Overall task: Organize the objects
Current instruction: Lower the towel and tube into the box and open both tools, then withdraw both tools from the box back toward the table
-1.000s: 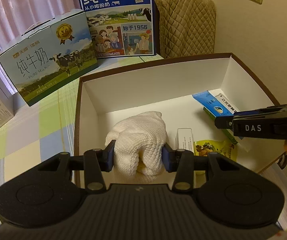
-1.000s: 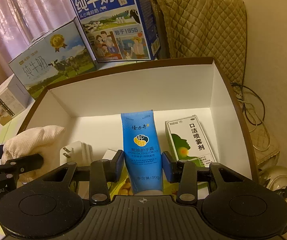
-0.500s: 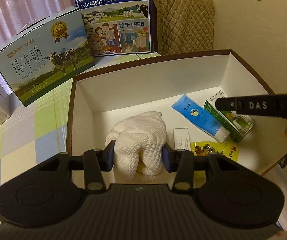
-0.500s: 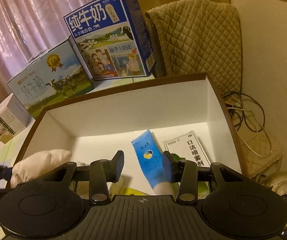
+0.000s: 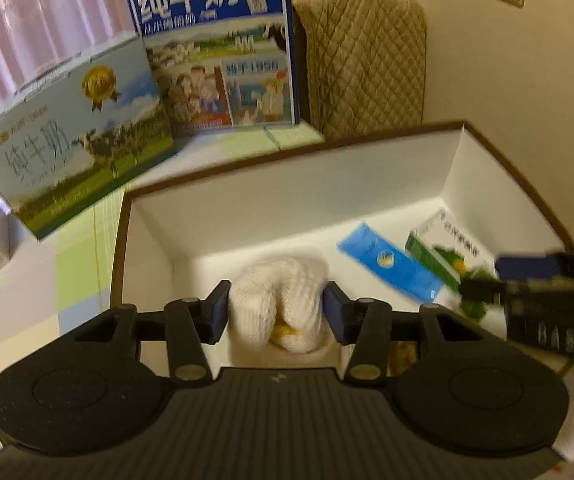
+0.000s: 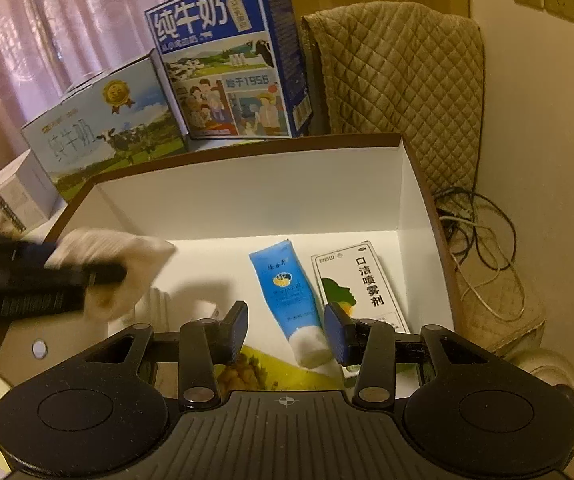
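My left gripper [image 5: 277,312] has its fingers [image 5: 217,312] clamped on either side of a bunched white cloth [image 5: 281,304], held above the near left part of the open box [image 5: 287,184]. A trace of yellow shows in the fold of the cloth; I cannot tell what it is. In the right wrist view the same cloth [image 6: 123,264] appears at the left, over the box's left wall, with the left gripper's dark, blurred body in front of it.

My right gripper [image 6: 285,334] holds nothing: its fingers [image 6: 237,332] stand apart, hovering over the near right part of the box. Below them lies a blue tube [image 6: 287,296], flat on the white box floor with its white cap toward me. Just beside it, to the right, lies a green-and-white carton [image 6: 361,284], printed face up. A yellow-green packet [image 6: 259,368] lies at the near edge, partly hidden behind the fingers. A small white item sits between cloth and tube, too obscured to identify.

The box has a brown rim and a white interior and rests on a counter [image 5: 47,280] covered in a pastel checked cloth. Behind the box stand two milk cartons, one pale [image 6: 103,128] and one dark blue [image 6: 227,64]. A quilted cover [image 6: 403,92] hangs at the rear right, with loose cables [image 6: 483,240] beneath it.
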Available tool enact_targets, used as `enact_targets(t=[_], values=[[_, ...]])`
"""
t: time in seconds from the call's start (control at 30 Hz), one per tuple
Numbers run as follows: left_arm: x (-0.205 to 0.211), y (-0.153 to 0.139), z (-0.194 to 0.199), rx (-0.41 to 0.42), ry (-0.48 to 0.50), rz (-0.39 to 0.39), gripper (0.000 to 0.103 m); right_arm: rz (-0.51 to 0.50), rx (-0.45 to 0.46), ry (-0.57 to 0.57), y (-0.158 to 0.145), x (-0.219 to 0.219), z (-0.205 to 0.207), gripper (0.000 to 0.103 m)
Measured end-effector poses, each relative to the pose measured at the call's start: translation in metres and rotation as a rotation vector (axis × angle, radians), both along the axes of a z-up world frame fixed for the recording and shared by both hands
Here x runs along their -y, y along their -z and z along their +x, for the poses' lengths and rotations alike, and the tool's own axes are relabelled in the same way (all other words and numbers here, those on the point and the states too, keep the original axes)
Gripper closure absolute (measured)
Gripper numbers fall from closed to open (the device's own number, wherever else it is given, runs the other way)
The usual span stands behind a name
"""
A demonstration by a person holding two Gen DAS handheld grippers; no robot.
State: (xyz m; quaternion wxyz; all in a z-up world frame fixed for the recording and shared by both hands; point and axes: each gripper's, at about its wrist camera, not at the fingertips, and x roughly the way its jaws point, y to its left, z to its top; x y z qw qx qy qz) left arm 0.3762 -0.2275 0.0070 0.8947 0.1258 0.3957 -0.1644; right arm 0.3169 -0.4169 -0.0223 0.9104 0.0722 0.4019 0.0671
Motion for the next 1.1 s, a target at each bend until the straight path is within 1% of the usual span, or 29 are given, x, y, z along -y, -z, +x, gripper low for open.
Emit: enact_targets(t=[0.03,0.07,0.1,0.17,0.23,0.3,0.37,0.47,0.7,1.1], values=[[0.001,-0.002,0.001,0.014,-0.002,-0.004,0.05,-0.004,0.002,-0.006,0.0,0.0,-0.003,0.063],[0.002,-0.005,0.002,0.028,-0.002,-0.012,0.039,-0.007,0.006,-0.013,0.0,-0.001,-0.006,0.062],[0.001,-0.008,0.001,0.039,-0.001,-0.02,0.03,-0.01,0.009,-0.024,0.0,-0.002,-0.008,0.06],[0.0,-0.012,-0.002,0.051,0.004,-0.029,0.024,-0.021,0.013,-0.049,-0.001,-0.005,-0.013,0.056],[-0.003,-0.014,-0.006,0.036,0.006,-0.03,0.022,-0.037,0.022,-0.074,-0.002,-0.01,-0.019,0.053],[-0.009,-0.014,-0.011,0.007,0.001,-0.041,0.015,-0.057,0.026,-0.092,-0.002,-0.014,-0.024,0.047],[-0.016,-0.014,-0.018,-0.013,-0.008,-0.047,0.015,-0.076,0.028,-0.102,-0.004,-0.018,-0.03,0.045],[-0.027,-0.016,-0.028,-0.029,-0.024,-0.054,0.012,-0.082,0.027,-0.104,-0.007,-0.022,-0.039,0.043],[-0.053,-0.029,-0.056,-0.039,-0.056,-0.113,0.012,-0.055,0.047,-0.108,-0.023,-0.031,-0.062,0.04],[-0.088,-0.059,-0.112,0.005,-0.078,-0.177,0.012,-0.003,0.123,-0.131,-0.06,-0.049,-0.102,0.037]])
